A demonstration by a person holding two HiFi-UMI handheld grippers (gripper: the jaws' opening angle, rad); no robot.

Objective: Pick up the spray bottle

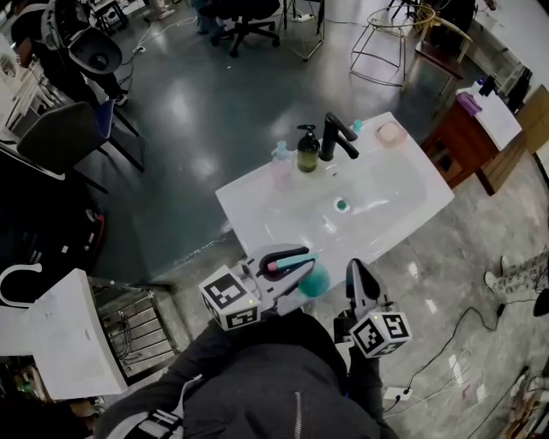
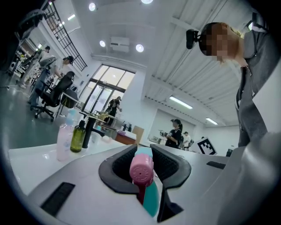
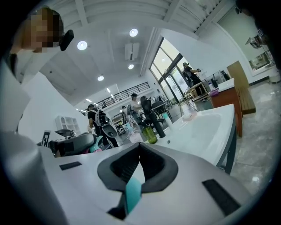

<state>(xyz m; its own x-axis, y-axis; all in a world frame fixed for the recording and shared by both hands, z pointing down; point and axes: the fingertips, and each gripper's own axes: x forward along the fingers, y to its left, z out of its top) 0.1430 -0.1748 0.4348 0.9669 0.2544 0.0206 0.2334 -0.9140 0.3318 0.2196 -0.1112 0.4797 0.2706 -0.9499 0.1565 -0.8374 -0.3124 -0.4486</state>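
Our left hand-held gripper (image 2: 144,154) pinches the spray bottle (image 2: 141,169): the black pads stand slightly apart and press on the neck just behind the pink head, with the teal body below them. From the head view, that hand-held gripper (image 1: 304,261) holds the bottle (image 1: 314,279) at the near edge of the desk (image 1: 249,201). Our right hand-held gripper (image 3: 140,147) has its jaws pressed together with nothing between them. It sits just beside the bottle, on its right (image 1: 355,273), and we cannot tell whether the two touch.

The white desk has a shallow basin (image 1: 390,193) with a drain (image 1: 341,205). Along its far edge stand a pale pink bottle (image 1: 281,163), a green bottle (image 1: 308,150), a black faucet (image 1: 336,137) and a pink dish (image 1: 390,133), all well apart from both hand-held grippers.

Around the desk the floor (image 1: 197,103) is dark and glossy. A black chair (image 1: 249,21) stands far off, and a wooden cabinet (image 1: 463,141) is to the right. The left gripper view shows people (image 2: 175,132) in a bright room with ceiling lights and tall windows.
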